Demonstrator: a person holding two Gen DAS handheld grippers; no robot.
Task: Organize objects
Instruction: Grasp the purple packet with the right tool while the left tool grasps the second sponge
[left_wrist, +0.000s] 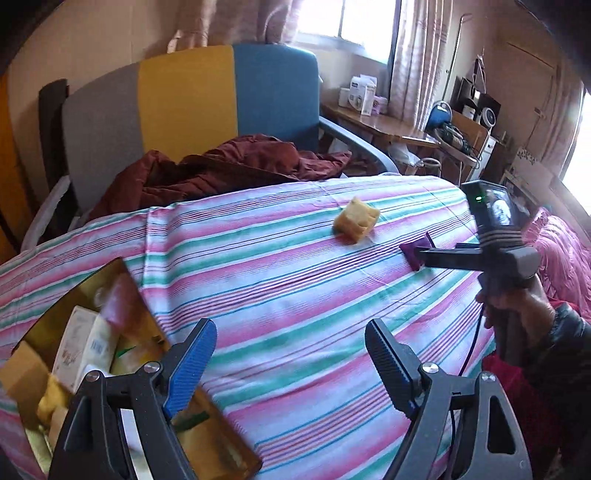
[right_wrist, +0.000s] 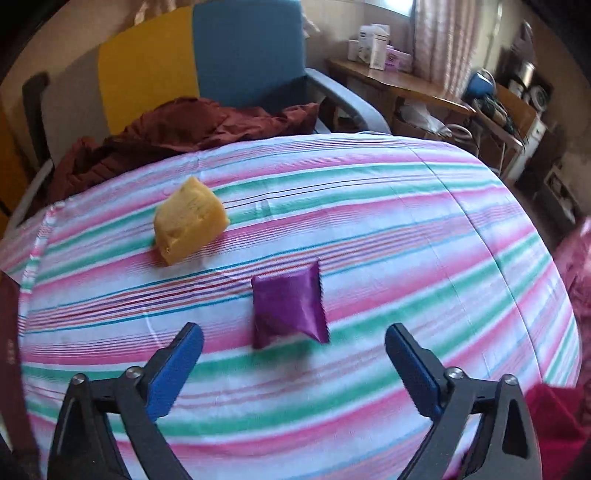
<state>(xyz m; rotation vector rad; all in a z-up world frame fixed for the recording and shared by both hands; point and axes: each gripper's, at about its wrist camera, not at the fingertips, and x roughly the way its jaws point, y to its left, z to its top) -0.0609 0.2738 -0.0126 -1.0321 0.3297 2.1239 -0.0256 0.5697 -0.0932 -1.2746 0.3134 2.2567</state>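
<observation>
A shiny purple pouch (right_wrist: 290, 308) lies on the striped bed sheet (right_wrist: 369, 229), just beyond my right gripper (right_wrist: 294, 334), which stands open with nothing between its fingers. A yellow sponge-like block (right_wrist: 188, 225) rests farther back and to the left. In the left wrist view the same yellow block (left_wrist: 356, 220) and purple pouch (left_wrist: 417, 251) lie far ahead; the right gripper (left_wrist: 443, 253), held by a hand, reaches over the pouch. My left gripper (left_wrist: 290, 330) is open and empty above the sheet, beside an amber see-through box (left_wrist: 92, 350) holding several packets.
A dark red garment (left_wrist: 221, 166) is heaped at the bed's far side before a grey, yellow and blue chair (left_wrist: 192, 99). A wooden desk (left_wrist: 388, 125) with boxes stands under the window. A pink blanket (left_wrist: 561, 251) lies at the right.
</observation>
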